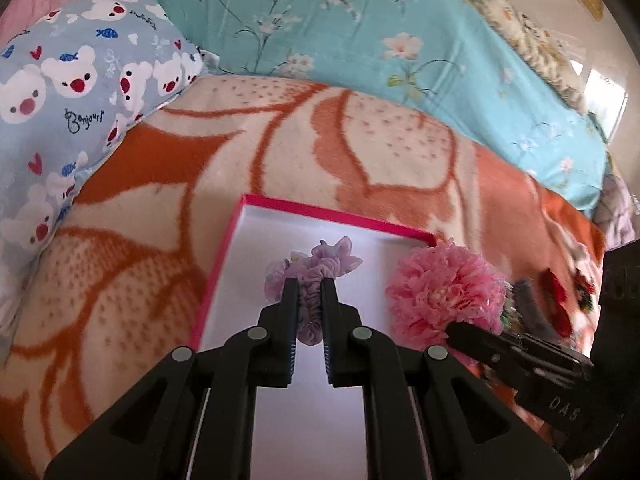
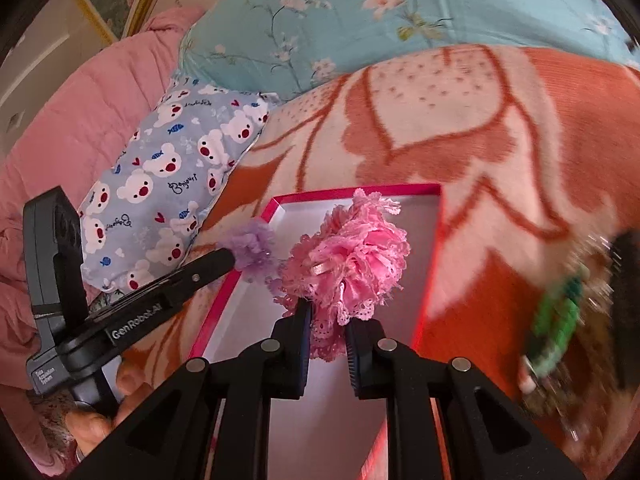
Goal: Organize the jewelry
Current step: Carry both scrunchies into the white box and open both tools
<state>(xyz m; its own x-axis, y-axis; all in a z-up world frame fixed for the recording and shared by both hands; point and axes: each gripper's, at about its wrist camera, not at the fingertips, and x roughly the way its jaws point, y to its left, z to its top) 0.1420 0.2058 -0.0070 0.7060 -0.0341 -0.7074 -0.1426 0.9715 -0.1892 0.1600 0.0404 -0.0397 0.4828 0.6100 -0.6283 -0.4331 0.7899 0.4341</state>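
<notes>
Left wrist: tool (image 1: 310, 292) clamping purple scrunchie (image 1: 316, 268)

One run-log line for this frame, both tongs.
left tongs: shut on purple scrunchie | right tongs: shut on pink lace scrunchie | both over pink-rimmed box | nothing in the box yet

The right gripper (image 2: 327, 322) clamps a pink lace scrunchie (image 2: 352, 256) over the pink-rimmed box (image 2: 430, 256). At nine o'clock, the left gripper (image 2: 236, 258) pinches a lilac scrunchie (image 2: 252, 250). Blurred items at three o'clock may be hair accessories (image 2: 560, 320).

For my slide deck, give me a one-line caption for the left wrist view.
Left gripper carries a lilac scrunchie over the pink-rimmed box; right gripper brings a pink lace flower.
</notes>
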